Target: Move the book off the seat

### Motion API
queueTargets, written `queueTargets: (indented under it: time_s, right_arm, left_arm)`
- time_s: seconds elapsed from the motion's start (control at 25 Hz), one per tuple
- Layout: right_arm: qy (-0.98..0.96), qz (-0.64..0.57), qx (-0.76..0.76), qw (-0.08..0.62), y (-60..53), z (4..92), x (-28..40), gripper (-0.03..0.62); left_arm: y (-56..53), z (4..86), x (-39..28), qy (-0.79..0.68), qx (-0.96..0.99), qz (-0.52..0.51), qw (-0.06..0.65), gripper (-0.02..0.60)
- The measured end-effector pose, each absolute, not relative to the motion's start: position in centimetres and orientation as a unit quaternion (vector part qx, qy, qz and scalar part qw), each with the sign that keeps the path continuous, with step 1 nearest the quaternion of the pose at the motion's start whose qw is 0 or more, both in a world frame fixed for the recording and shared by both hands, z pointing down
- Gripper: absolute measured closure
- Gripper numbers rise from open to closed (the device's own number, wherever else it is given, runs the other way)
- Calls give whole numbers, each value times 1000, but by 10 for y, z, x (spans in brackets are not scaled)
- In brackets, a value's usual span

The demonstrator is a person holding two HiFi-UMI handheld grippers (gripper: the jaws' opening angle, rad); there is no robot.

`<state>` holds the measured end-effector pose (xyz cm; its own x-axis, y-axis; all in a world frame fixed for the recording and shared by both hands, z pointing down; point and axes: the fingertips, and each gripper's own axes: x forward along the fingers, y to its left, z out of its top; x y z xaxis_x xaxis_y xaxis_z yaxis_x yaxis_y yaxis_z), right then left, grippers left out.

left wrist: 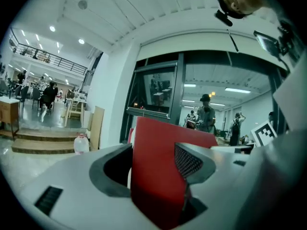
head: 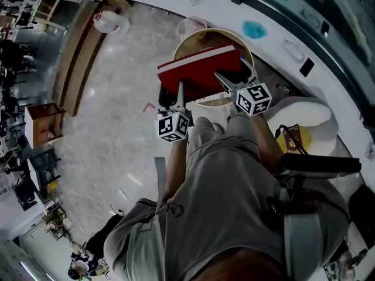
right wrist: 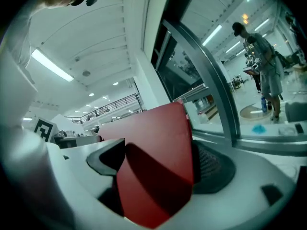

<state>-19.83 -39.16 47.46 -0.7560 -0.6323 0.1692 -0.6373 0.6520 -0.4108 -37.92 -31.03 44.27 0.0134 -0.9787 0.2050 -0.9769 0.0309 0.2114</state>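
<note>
- Red book (head: 202, 70) shows over the round wooden seat (head: 205, 37) in the head view. The left gripper (head: 179, 97) has the book's near left corner, and the right gripper (head: 228, 79) has its near right edge.
- Left gripper view: the book (left wrist: 156, 176) stands right in the gap of the left gripper (left wrist: 153, 158), both jaws clamped against its covers.
- Right gripper view: same deal, the right gripper (right wrist: 160, 161) is closed on the book (right wrist: 153, 176), which sits tilted and fills the space between the jaws.
</note>
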Motion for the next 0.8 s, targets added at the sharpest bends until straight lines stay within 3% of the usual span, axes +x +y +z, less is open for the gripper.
queueTargets:
  time_s: [0.48,0.8]
  right_arm:
    - [-880,292,361,98,-403,566,-216,187]
    - [-829,365,373,201,-366,720,-240,186]
  left_arm:
    - [-328,543,-401,-690,675,20,262,316]
    - [-299,705,-428,-660,641,70,387,315]
